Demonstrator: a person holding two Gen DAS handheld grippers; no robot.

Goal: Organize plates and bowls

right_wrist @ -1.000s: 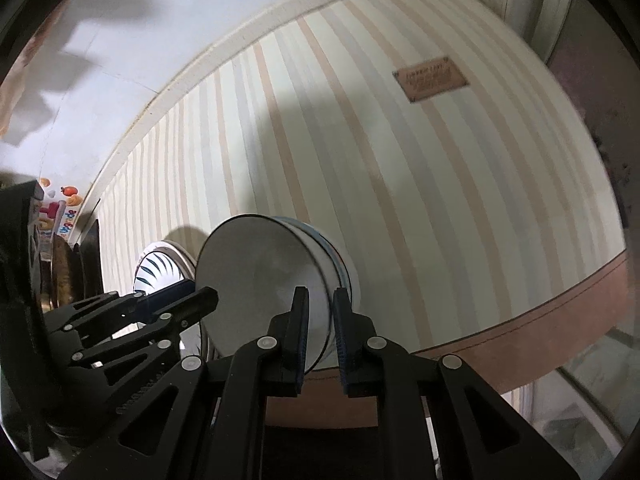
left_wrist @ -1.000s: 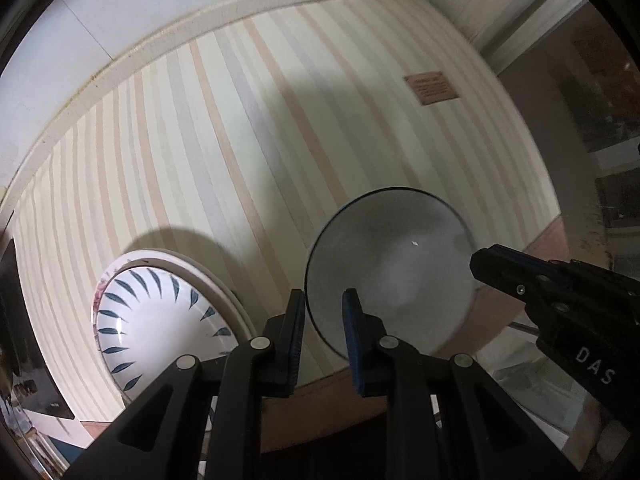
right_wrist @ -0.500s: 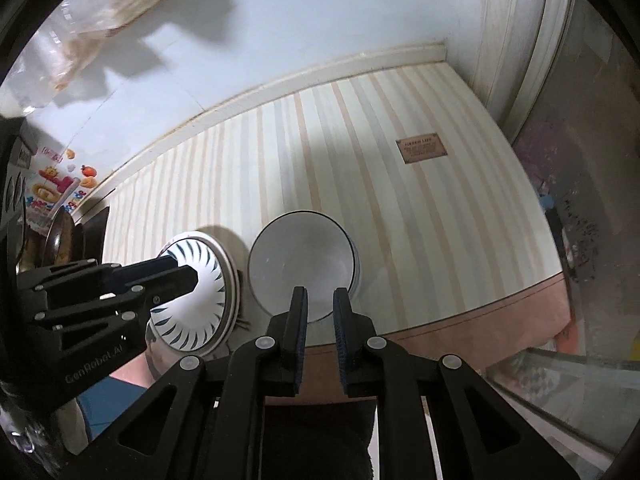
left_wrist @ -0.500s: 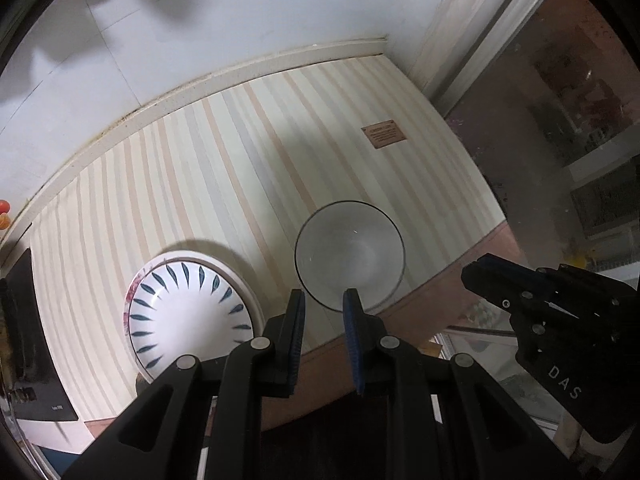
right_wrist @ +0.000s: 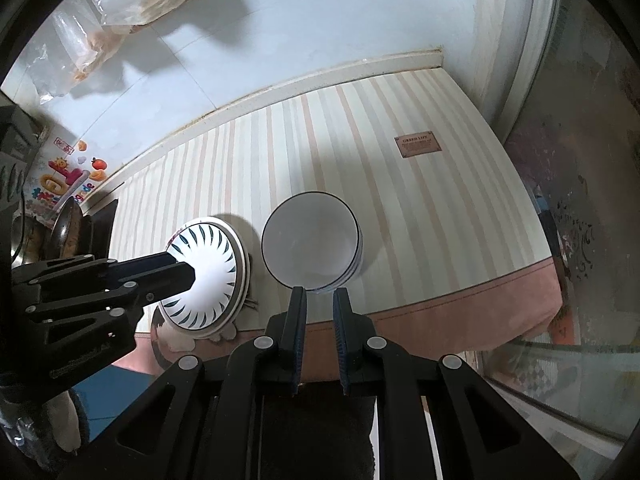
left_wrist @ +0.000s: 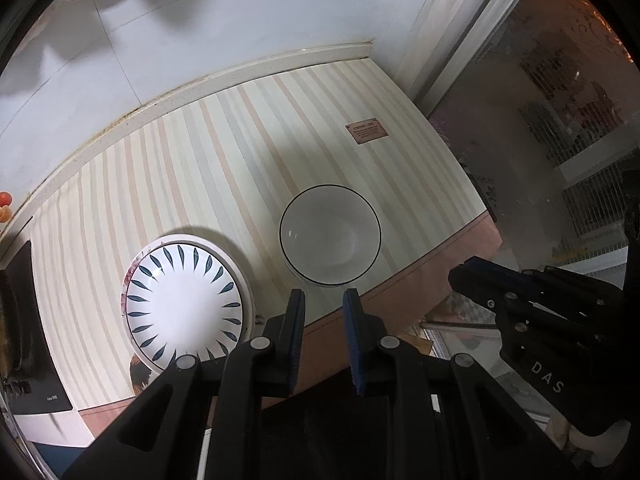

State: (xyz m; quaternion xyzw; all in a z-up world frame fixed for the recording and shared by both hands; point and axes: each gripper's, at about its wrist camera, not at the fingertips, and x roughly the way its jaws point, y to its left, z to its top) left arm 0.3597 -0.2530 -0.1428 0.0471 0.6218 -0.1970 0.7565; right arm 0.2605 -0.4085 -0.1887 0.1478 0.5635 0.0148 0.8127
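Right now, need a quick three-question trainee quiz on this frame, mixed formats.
1. True or false: the left gripper holds the bowl.
2. Which sits nearer the table's right end: A) the patterned plate B) the bowl?
3. Fill in: the bowl's rim has a thin ___ line.

Key: 1 false, its jaws are empty above the table edge; the right gripper is empty too. 2 B. 3 dark.

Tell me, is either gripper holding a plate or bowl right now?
No. The left gripper and right gripper are both shut on nothing; the bowl and plate sit on the table.
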